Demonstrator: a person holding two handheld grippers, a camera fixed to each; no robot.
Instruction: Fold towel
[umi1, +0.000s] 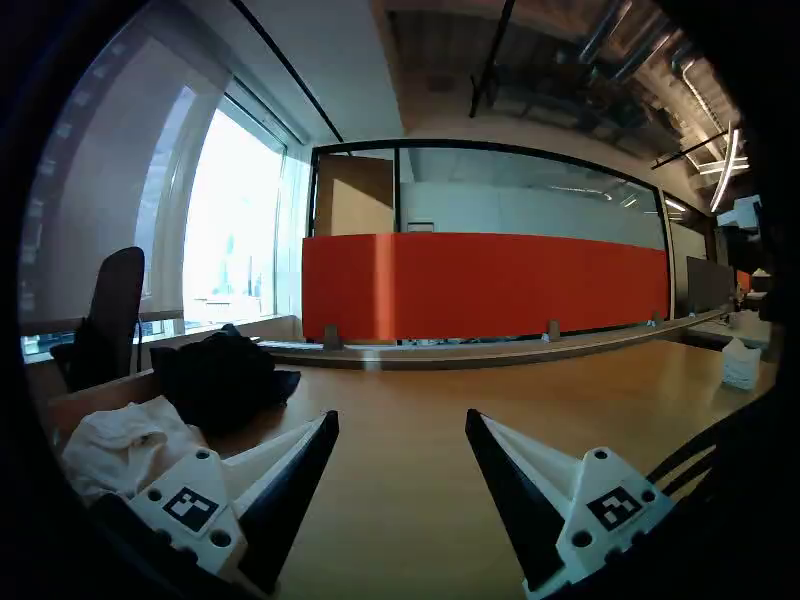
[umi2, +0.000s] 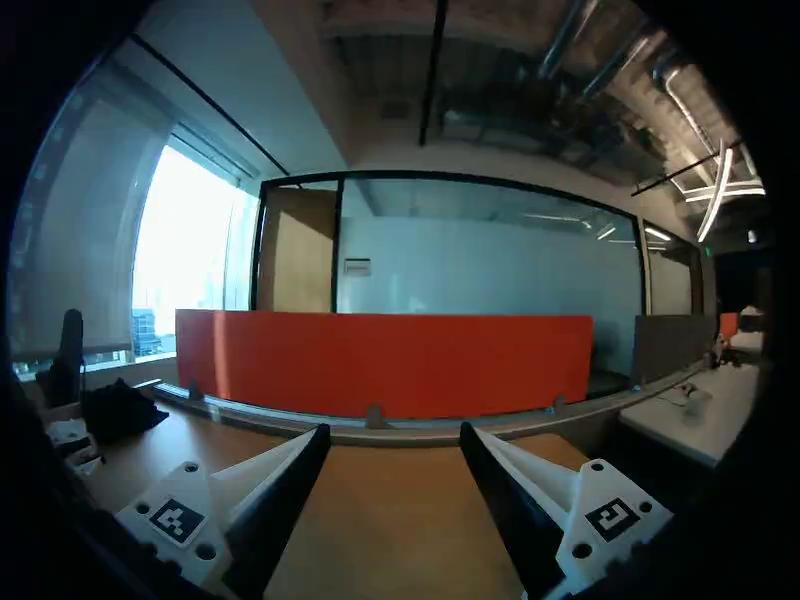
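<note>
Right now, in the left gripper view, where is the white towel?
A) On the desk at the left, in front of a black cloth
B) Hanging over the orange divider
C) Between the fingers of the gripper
A: the white towel lies crumpled on the desk at the left of the view, in front of the black cloth; the left gripper is open and holds nothing.

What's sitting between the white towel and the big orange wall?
In the left gripper view, a black cloth heap sits on the desk behind the white towel.
</note>
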